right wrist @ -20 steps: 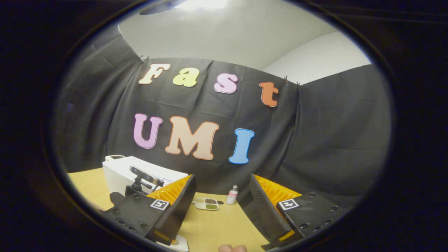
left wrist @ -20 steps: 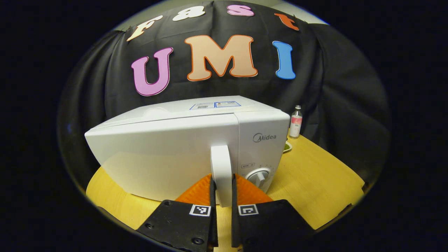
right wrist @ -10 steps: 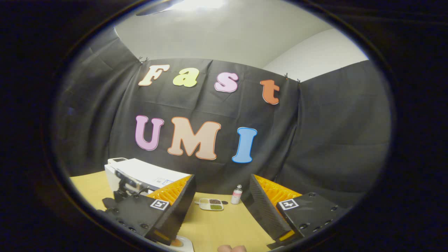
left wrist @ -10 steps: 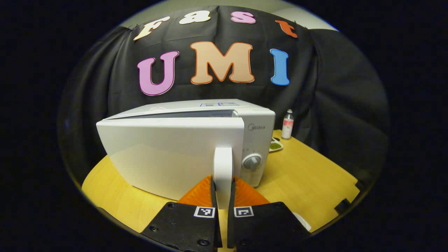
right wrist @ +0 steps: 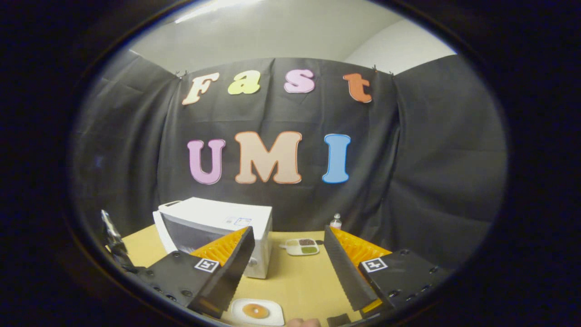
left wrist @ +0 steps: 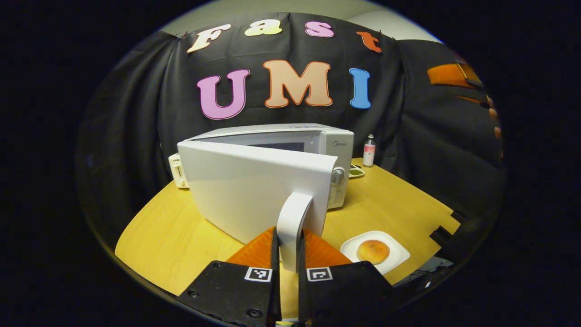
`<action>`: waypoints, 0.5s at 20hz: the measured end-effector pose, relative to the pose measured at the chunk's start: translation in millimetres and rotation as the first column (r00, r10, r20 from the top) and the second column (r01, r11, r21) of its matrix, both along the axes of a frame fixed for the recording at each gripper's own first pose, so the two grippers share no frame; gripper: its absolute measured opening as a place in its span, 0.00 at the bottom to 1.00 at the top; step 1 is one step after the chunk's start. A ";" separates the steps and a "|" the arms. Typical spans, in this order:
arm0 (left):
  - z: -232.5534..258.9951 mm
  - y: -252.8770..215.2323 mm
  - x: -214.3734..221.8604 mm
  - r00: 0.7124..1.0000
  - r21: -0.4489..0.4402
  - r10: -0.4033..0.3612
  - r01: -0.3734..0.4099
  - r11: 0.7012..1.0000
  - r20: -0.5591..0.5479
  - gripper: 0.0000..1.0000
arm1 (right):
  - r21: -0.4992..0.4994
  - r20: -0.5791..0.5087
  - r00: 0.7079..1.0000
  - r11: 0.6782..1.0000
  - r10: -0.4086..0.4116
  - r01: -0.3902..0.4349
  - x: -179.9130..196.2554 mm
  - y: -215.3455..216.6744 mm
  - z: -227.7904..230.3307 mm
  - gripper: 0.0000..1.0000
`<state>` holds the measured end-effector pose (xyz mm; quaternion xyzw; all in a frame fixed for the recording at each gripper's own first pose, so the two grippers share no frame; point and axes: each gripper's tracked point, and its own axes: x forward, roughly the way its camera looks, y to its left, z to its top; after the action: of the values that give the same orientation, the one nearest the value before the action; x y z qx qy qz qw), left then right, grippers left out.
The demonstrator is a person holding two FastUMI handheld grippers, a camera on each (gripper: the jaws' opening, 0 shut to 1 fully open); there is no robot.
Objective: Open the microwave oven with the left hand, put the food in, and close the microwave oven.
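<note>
1. Currently on step one: the left gripper [left wrist: 287,254] has its fingers pinching the white door handle [left wrist: 290,222], one on each side. The microwave oven [left wrist: 317,141] sits on the yellow worktop [left wrist: 399,209] with its door [left wrist: 254,190] swung partway out; the cavity top edge shows behind it.
2. Door is open, but I judge not yet wide enough for easy loading. More swing is likely needed before release.
3. Food: a round bun [left wrist: 373,250] on a white square plate [left wrist: 395,259], on the worktop near the front edge, well apart from the oven and in front of the control side. In the right gripper view the same plate [right wrist: 274,315] lies just below the fingers.
4. Right gripper [right wrist: 290,268] hangs above the worktop with fingers spread wide, gripping nothing. It points toward the plate area, so I read it as staged for the pickup.
5. Left to do: finish the door swing, grasp the plate, load it into the cavity, withdraw, close the door.
6. Clutter: a small bottle [left wrist: 369,150] and a divided dish [left wrist: 356,172] beside the oven's right side, off the likely loading path.
</note>
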<state>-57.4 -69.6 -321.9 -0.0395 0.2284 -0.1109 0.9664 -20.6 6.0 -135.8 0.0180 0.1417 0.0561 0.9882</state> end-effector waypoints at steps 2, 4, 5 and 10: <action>2.1 24.4 -14.0 0.999 -0.026 0.034 -0.034 0.999 -0.016 0.20 | -0.008 -0.058 0.998 0.999 0.032 -0.033 -8.5 15.3 -28.0 0.97; 1.5 52.0 -24.5 0.995 -0.044 0.090 -0.092 0.995 -0.043 0.28 | 0.007 -0.117 0.991 0.998 0.058 -0.058 -16.5 30.3 -53.2 0.97; -2.0 65.3 -31.3 0.991 -0.036 0.118 -0.120 0.992 -0.066 0.35 | 0.012 -0.133 0.989 0.998 0.068 -0.067 -20.1 36.4 -62.8 0.98; -1.6 116.0 -49.7 0.977 0.004 0.206 -0.206 0.978 -0.061 0.53 | -0.022 -0.214 0.969 0.991 0.126 -0.133 -46.7 70.1 -120.6 0.98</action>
<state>-107.1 46.4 -323.5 -0.0674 0.2523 -0.0091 0.9652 -67.3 76.1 -256.4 -0.0031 0.2480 0.1157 0.9618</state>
